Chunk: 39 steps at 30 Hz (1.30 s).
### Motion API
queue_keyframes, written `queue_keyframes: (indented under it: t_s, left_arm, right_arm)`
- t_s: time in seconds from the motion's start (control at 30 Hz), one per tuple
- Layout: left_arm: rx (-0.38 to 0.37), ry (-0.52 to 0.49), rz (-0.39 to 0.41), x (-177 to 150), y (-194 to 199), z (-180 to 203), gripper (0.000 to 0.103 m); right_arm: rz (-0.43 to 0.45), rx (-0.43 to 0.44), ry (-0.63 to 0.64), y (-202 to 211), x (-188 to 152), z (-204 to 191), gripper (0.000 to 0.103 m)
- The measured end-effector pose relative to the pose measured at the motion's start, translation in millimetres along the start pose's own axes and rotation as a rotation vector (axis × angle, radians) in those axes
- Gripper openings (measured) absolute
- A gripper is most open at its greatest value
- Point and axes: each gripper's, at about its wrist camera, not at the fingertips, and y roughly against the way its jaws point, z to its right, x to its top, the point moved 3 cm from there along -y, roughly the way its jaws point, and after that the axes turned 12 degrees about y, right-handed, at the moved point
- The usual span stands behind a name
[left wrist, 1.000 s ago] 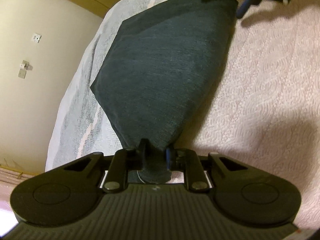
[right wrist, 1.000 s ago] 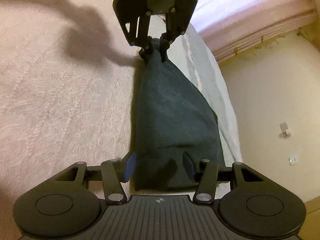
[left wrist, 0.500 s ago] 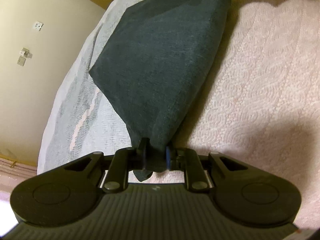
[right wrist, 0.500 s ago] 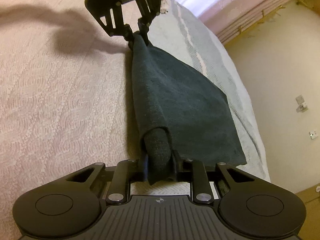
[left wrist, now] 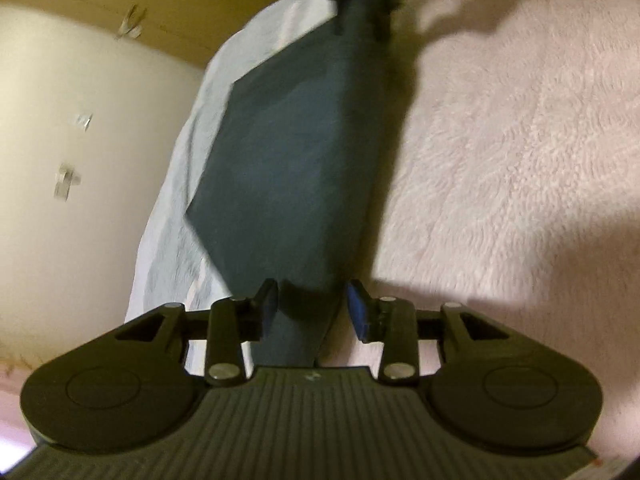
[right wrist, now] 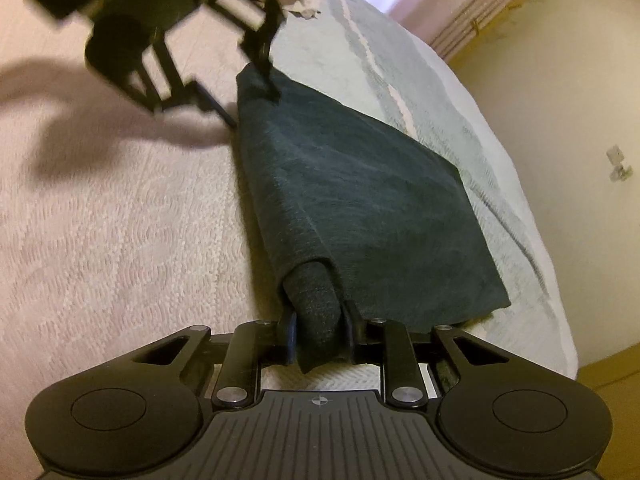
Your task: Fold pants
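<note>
Since half a second ago the left gripper has let go of the pants: its two fingers, clamped on the cloth before, now stand apart with the blue pad of one finger clear of the fabric, and the dark end of the pants lies loose between them. The left view is blurred by motion. The right gripper has not changed its hold; its fingers are pressed against a rolled, bunched end of the pants, grasping it just in front of the camera. From there the pants stretch away across the bed as a dark blue-green folded panel, with one long folded edge running along the pinkish textured bedspread and the wider flat part spread over a pale grey-green striped blanket toward the edge of the bed. At the far end of the pants, in the right wrist view, the left gripper hangs tilted and blurred above the cloth, one finger tip over the corner of the pants and the other out over the bedspread, casting a soft shadow to its side. In the left wrist view the right gripper shows at the top edge, closed around the narrow far end of the pants. Beyond the bed is a cream wall with small fittings on it.
</note>
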Motion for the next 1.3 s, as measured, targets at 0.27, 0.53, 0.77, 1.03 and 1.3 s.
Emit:
queue_keyframes:
  t_s: [0.27, 0.53, 0.77, 1.03, 1.3]
  left_arm:
    - [0.000, 0.053, -0.028, -29, -14, -28, 0.010]
    - [-0.026, 0.049, -0.003, -39, -24, -41, 0.012]
    - [0.018, 0.098, -0.120, -53, -10, -40, 0.014]
    - [0.139, 0.386, -0.257, -69, 26, -77, 0.014]
    - [0.128, 1.050, -0.412, -44, 65, -74, 0.028]
  right_arm:
    - [0.033, -0.009, 0.062, 4, -9, -12, 0.018]
    - [0.062, -0.023, 0.142, 1, -14, -18, 0.018]
    - [0.054, -0.019, 0.136, -5, -18, -14, 0.019]
    - [0.019, 0.033, 0.059, -4, -24, -10, 0.030]
    - [-0.099, 0.149, -0.063, 33, -38, 13, 0.052]
